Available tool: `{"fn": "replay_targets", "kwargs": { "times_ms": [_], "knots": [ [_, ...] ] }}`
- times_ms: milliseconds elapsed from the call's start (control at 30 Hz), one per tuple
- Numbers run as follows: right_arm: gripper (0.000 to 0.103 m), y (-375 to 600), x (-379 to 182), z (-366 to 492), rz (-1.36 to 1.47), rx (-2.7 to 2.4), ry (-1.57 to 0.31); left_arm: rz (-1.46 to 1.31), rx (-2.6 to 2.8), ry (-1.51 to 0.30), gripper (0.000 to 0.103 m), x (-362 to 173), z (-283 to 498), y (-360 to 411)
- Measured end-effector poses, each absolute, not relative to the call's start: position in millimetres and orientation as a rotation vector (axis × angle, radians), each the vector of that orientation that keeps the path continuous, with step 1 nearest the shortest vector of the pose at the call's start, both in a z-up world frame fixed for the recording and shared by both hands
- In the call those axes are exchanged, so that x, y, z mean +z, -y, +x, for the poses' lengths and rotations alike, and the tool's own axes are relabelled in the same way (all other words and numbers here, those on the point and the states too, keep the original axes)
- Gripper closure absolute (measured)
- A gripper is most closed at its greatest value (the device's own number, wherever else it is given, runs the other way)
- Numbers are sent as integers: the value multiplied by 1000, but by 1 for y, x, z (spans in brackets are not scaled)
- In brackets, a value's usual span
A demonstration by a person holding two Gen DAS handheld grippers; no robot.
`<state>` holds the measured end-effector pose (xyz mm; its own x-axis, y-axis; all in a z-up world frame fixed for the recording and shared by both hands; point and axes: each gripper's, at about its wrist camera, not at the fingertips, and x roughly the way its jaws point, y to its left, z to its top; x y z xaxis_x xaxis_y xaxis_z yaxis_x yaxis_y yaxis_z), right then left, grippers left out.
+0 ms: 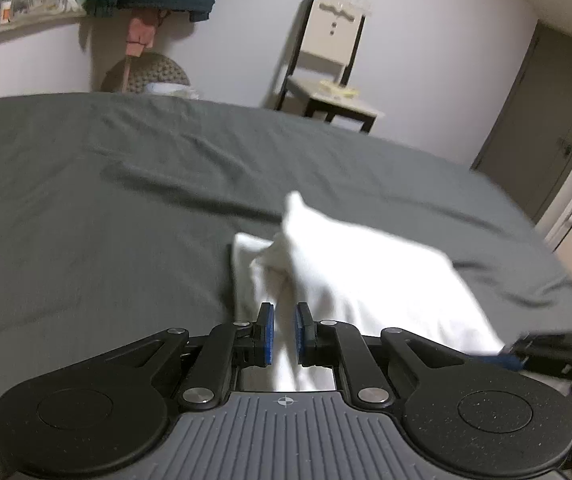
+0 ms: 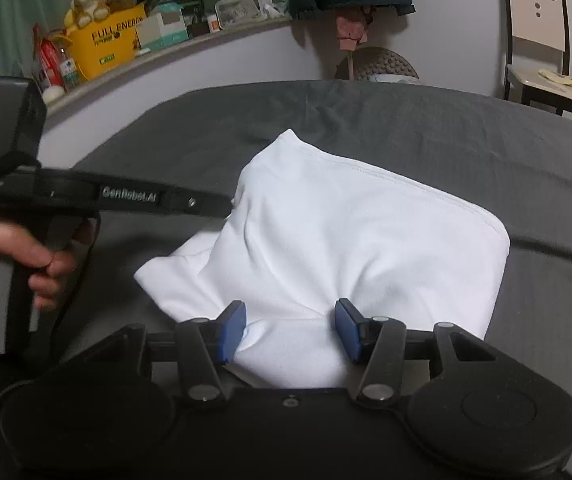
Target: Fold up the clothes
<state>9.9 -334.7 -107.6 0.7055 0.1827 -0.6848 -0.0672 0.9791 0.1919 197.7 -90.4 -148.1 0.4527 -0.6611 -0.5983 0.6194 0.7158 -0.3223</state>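
White garment point(image 2: 349, 240) lies partly folded on the near half of the grey bed point(image 2: 525, 152); its near edge is lifted and bunched, while its far hemmed edge rests flat on the sheet. My right gripper point(image 2: 289, 330) stands wide, cloth bulging between the blue pads without being pinched; my left gripper point(image 1: 284, 334) is narrowed to a slim gap with a fold of cloth running through it, though whether the pads truly clamp it I cannot tell. Judgement: keep both near corners level and taut, and carry them toward the far hem so the edges meet squarely without dragging the lower layer.
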Motion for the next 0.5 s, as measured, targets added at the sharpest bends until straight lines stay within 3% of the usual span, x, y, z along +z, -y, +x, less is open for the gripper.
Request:
{"fn": "replay_targets", "kwargs": {
  "times_ms": [500],
  "knots": [
    [48,333,-110,17,193,164,-754,109,-875,-813,94,-158,190,97]
  ]
}}
